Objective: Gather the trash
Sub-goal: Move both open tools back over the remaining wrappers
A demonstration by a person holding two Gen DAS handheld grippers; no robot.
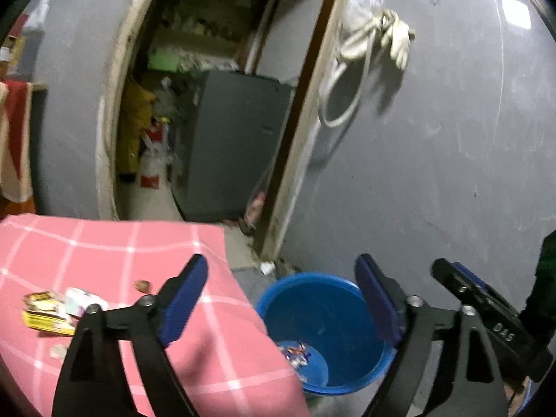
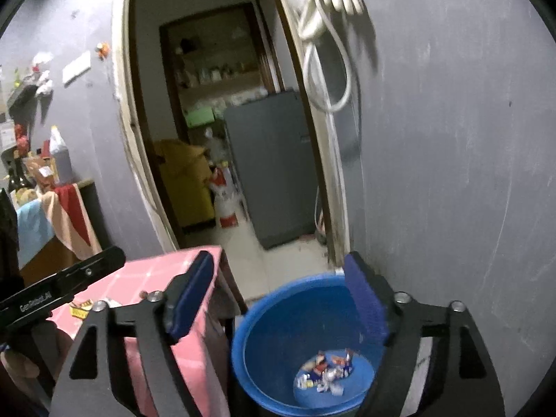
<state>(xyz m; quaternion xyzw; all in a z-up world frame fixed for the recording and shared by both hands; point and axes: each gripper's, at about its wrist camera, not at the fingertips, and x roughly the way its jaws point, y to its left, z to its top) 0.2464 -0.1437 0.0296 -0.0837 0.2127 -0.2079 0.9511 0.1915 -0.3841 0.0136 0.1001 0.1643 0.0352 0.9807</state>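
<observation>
L gripper (image 1: 281, 300), R gripper (image 2: 279, 300): jaws wide, empty.

Dim, bluish, motion-blurred, fisheye-curved edges

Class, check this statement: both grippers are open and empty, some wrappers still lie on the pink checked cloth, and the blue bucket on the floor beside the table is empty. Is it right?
Not quite. The blue bucket is not empty: the right wrist view shows several wrappers lying at its bottom. The rest holds: the left gripper and right gripper have open, empty jaws, and litter remains on the pink checked cloth.
</observation>
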